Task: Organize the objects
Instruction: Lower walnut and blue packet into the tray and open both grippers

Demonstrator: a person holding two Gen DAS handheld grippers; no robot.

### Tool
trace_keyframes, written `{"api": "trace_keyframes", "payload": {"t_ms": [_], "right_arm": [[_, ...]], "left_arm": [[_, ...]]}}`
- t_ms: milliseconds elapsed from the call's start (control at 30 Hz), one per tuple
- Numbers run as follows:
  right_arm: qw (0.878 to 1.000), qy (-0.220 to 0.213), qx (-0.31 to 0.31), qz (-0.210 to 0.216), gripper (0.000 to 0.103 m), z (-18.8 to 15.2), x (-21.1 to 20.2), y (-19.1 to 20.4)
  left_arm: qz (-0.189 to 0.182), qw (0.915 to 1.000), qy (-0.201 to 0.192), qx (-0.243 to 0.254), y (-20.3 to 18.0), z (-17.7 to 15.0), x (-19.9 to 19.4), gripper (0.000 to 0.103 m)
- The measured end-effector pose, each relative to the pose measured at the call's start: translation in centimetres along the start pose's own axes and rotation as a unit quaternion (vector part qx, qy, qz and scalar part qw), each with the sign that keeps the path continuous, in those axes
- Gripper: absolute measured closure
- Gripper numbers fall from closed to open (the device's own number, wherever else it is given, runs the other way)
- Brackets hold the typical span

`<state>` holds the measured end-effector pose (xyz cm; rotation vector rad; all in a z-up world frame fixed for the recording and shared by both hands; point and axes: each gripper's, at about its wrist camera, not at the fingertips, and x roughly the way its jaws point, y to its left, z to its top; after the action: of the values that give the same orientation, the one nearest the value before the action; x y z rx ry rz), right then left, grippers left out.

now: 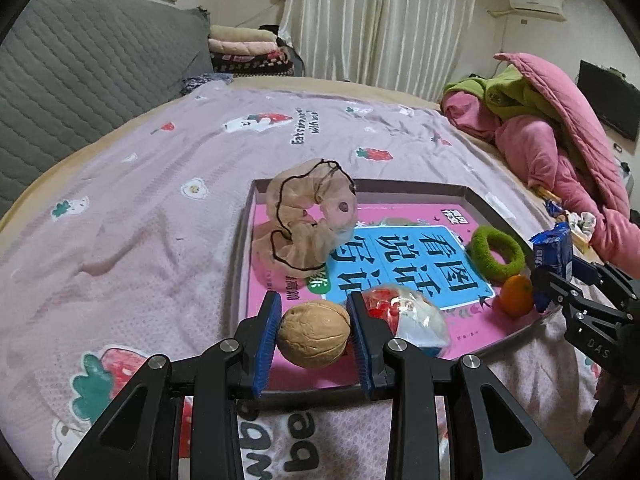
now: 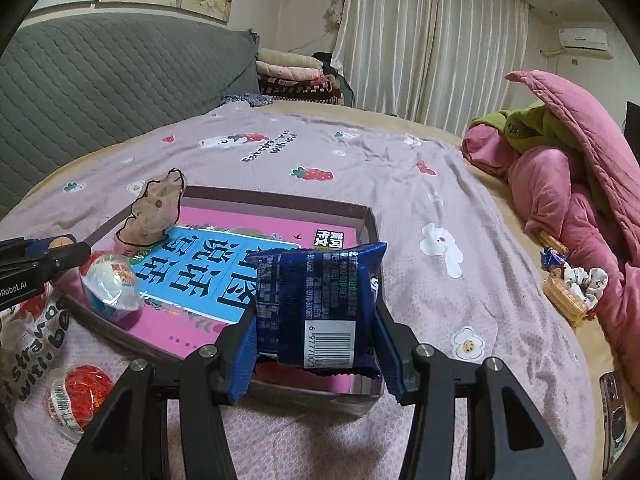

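Blue pads of the left gripper [image 1: 312, 330] were clamped on a walnut [image 1: 314, 334] above the tray [image 1: 436, 189]. A blue snack packet [image 2: 320, 308] was gripped by the right gripper [image 2: 316, 344], apparently over the tray. Both seemingly awaited lowering and release.

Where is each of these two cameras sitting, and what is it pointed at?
Left wrist view: sits on the left gripper, looking along its fingers, shut on a walnut, over the tray; the right gripper shows at the right edge.
Right wrist view: sits on the right gripper, shut on a blue packet, above the tray's near corner; the left gripper shows at the left edge.
Both share the tray, book, beige scrunchie and bed.
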<state>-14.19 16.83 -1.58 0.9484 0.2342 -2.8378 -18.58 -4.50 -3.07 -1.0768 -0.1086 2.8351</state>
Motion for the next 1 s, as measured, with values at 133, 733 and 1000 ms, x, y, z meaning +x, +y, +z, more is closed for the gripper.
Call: {"api": "trace_keyframes", "payload": {"t_ms": [133, 733, 1000], "right_arm": [[1.000, 0.005, 0.005, 0.003, 0.051, 0.0, 0.5, -0.3], [1.000, 0.011, 0.022, 0.013, 0.044, 0.1, 1.4, -0.7], [1.000, 0.007, 0.014, 0.007, 0.037, 0.1, 1.2, -0.5]], "left_arm": [[-0.006, 0.9999, 0.009, 0.004, -0.6, -0.1, 0.9, 0.068], [-0.001, 0.9998, 0.020, -0.001, -1.0, -0.9, 1.9, 0.061], [-0.003, 0.9999, 0.013, -0.006, -0.8, -0.7, 0.9, 0.054]]}}
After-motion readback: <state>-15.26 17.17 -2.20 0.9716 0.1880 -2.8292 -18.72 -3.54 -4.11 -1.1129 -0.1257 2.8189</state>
